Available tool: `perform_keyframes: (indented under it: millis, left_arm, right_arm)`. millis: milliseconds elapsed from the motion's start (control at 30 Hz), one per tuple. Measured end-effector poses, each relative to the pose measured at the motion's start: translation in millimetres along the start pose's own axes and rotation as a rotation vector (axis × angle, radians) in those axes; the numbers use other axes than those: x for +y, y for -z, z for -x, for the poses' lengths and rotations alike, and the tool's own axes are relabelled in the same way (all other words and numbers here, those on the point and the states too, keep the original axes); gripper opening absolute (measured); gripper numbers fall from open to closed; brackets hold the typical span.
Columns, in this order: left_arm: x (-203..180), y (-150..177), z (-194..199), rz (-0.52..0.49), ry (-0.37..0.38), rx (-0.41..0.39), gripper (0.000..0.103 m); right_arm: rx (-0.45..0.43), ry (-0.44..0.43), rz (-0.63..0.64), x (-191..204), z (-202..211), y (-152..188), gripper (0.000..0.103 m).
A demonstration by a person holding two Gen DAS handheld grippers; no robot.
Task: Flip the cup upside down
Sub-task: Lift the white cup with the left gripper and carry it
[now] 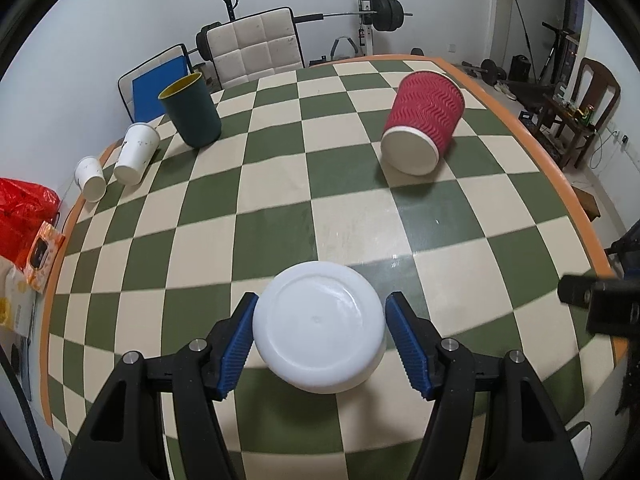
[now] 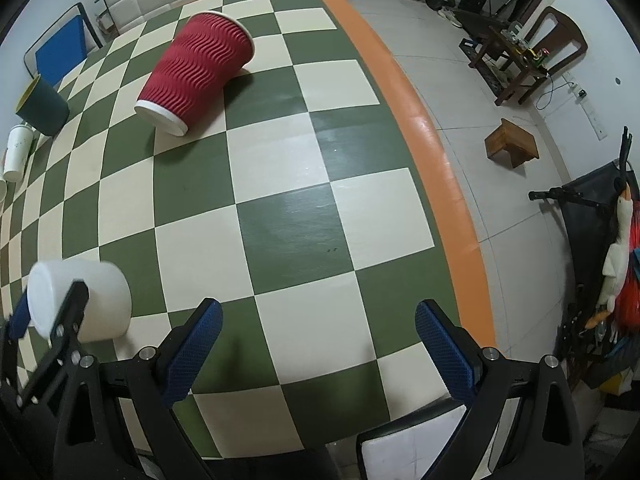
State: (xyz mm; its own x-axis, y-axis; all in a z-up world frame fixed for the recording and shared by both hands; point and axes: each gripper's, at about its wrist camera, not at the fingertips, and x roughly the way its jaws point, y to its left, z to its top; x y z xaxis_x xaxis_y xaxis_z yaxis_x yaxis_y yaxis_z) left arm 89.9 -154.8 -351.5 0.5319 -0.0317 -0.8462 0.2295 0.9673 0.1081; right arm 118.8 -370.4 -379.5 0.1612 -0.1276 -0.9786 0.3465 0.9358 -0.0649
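A white plastic cup (image 1: 320, 326) stands upside down on the checkered table, its flat base facing my left wrist camera. My left gripper (image 1: 320, 340) has its blue pads on either side of the cup; the left pad touches it and a thin gap shows at the right pad. The same cup (image 2: 80, 300) shows at the far left of the right wrist view with the left gripper's finger in front of it. My right gripper (image 2: 316, 356) is open and empty above the table's near right part.
A red ribbed paper cup (image 1: 422, 120) stands upside down further back, also in the right wrist view (image 2: 196, 72). A dark teal cup (image 1: 192, 110) and two white paper cups (image 1: 134, 154) sit at the far left. The table's orange edge (image 2: 448, 168) runs on the right.
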Motion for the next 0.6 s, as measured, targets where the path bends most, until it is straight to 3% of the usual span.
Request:
perform_keyframes:
  millis: [167,433,600]
  left_arm:
    - [9.1,-1.6,-6.5,0.053,0.058,0.101,0.067]
    - [15.2,-11.2,-11.1,0.049,0.159,0.278,0.067]
    - [15.8,-12.7,-11.5,0.023,0.158,0.340,0.067]
  right_arm:
    - [0.012,0.001,0.009,2.5,-0.8,2.0,0.099]
    - [0.019,-0.026,0.004,9.0,5.3,0.8,0.099]
    - [0.015,-0.040,-0.007,9.9,8.5,-0.8,0.099]
